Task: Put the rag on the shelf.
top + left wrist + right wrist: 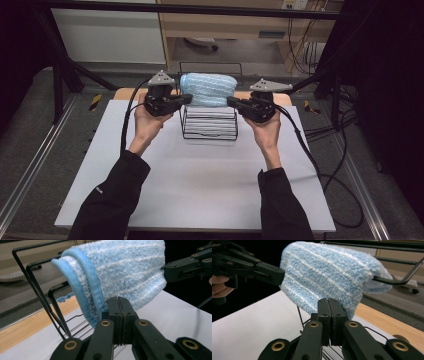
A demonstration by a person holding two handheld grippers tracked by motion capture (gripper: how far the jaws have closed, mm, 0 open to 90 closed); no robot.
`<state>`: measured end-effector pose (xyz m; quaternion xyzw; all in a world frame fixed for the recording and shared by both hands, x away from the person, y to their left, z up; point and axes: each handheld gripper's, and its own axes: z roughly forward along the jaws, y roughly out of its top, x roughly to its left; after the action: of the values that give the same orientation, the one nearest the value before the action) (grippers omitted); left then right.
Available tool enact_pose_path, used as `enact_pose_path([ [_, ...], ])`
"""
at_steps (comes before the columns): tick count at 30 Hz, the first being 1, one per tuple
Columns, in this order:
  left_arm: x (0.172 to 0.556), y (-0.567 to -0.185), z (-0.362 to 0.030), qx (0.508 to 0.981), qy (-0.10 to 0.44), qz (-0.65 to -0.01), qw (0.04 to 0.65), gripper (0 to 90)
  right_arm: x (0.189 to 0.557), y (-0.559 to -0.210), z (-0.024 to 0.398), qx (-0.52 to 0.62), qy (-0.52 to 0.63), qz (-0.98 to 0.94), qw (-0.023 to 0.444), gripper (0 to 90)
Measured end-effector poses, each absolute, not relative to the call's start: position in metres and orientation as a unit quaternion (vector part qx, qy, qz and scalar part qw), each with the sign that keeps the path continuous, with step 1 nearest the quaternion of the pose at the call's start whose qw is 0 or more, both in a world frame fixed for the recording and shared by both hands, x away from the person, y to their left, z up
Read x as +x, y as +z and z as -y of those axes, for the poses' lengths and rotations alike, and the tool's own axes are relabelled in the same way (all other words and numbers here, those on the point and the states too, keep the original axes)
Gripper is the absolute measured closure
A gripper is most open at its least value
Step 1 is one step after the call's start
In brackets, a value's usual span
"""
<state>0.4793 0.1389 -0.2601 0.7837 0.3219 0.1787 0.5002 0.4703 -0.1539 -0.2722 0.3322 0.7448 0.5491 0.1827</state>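
From above, a folded blue towel (208, 89) drapes over a black wire rack (209, 124) on a white board (200, 180), the left gripper (187, 98) and right gripper (231, 101) pinching its opposite ends. A wooden tabletop edge and grey floor lie beyond.

The left gripper view reveals the towel's bound hem (85, 287), jaws together on its lower edge.

The right gripper view shows jaws pressed together at the fleece's lower edge, a rack wire (397, 280) poking out.
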Motion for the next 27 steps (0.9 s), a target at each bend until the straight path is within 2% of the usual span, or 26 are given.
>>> enact_pose_path([
  [15, 0.494, -0.272, -0.134, 0.774, 0.198, -0.34, 0.496, 88.8, 0.484, -0.289, 0.151, 0.344, 0.55, -0.731, 0.211, 88.4],
  [27, 0.476, -0.26, -0.142, 0.771, 0.19, -0.326, 0.512, 82.8, 0.468, -0.279, 0.157, 0.325, 0.571, -0.723, 0.213, 78.9],
])
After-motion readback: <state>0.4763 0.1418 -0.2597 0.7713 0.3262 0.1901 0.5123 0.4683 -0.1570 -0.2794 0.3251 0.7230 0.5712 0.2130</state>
